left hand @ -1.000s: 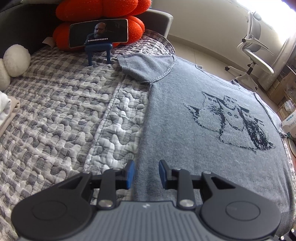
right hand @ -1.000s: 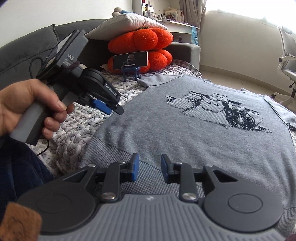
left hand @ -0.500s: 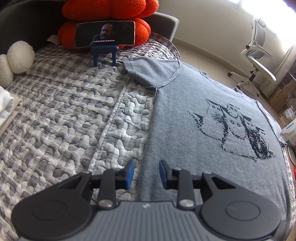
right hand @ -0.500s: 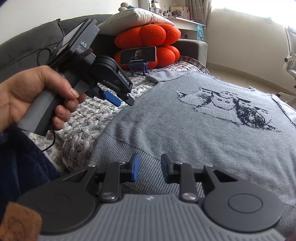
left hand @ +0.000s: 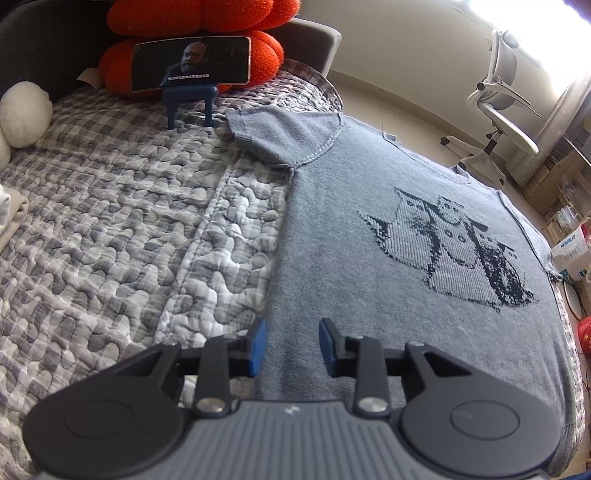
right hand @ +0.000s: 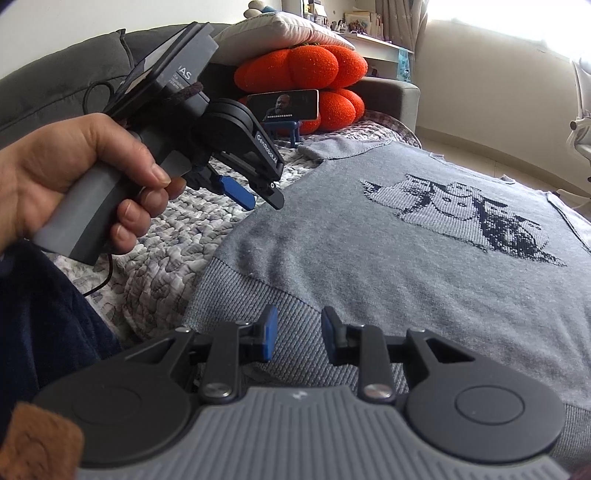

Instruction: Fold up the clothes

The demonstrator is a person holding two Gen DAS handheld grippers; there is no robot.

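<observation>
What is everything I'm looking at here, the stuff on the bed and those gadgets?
Sweater: one, grey-blue with a dark knitted picture, spread flat on the bed.
Quilt: one, grey and white check, covering the bed.
Pumpkin cushions: two, orange, stacked at the far end.
Pillow: one, pale, on top of the cushions.
Phone: one, screen playing, on a blue stand before the cushions.
Plush ball: one, white, far left on the bed.
Office chair: one, white, on the floor by the window.
Left hand: gripping its gadget's handle.
Left gripper: black with blue pads, open, above the sweater's side edge.
Right gripper: same, open, above the hem.
</observation>
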